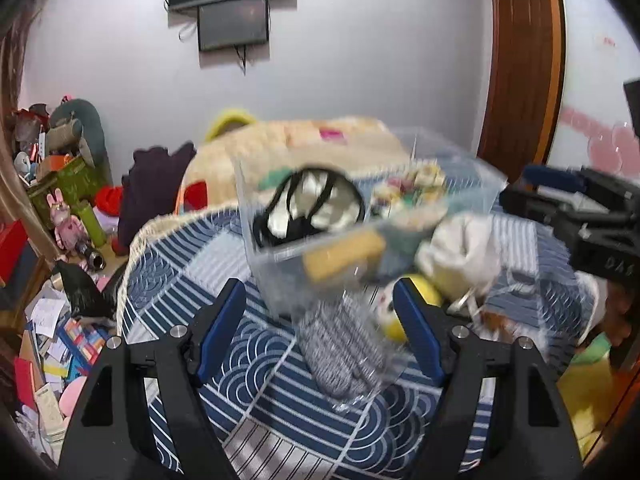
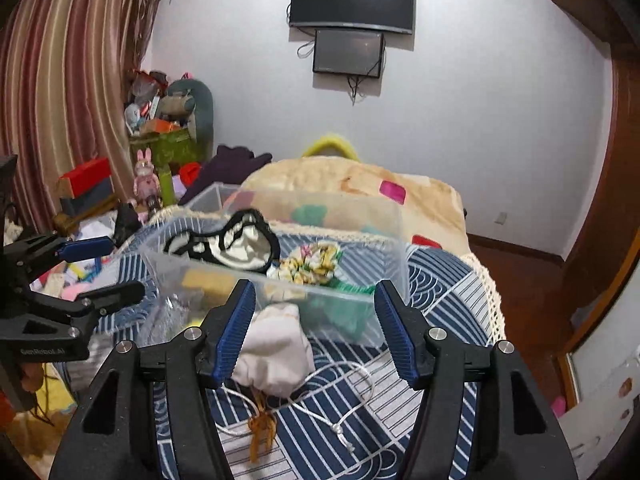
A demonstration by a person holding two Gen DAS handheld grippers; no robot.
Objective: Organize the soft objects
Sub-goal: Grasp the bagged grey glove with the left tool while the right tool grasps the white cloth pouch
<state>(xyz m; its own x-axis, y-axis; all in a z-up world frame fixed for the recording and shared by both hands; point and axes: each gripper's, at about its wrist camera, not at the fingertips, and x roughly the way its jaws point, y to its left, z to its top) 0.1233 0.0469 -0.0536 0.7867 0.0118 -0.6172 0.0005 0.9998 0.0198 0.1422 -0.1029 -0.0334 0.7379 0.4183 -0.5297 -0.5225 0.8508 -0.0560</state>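
Right wrist view looks along the right gripper [image 2: 316,328], its blue-padded jaws spread wide and holding nothing. Between them, just in front of a clear plastic bin [image 2: 276,264], lies a white drawstring pouch [image 2: 276,352] on a bed covered by a navy patterned blanket [image 2: 432,292]. A thin white cord [image 2: 352,396] trails from the pouch toward the camera, with a small amber tassel [image 2: 262,428] beside it.

Inside the bin sit a black-and-white cloth item [image 2: 228,246], a floral fabric bundle [image 2: 310,262], something tan and something teal, too blurred to name.

Left wrist view, smeared by motion, shows the left gripper [image 1: 320,328] also wide open and empty, aimed at the near wall of the bin. In front of that wall lie a grey speckled knit piece [image 1: 340,344] and a yellow-and-white object [image 1: 400,312], apparently under or behind clear plastic.

The pouch looks light and limp; it should crush easily and sag from any pinch. Gathering the bunched fabric at its middle seems safest, since the loose cord would likely slip or snag. The bin looks rigid but slick, and light enough to slide if pushed
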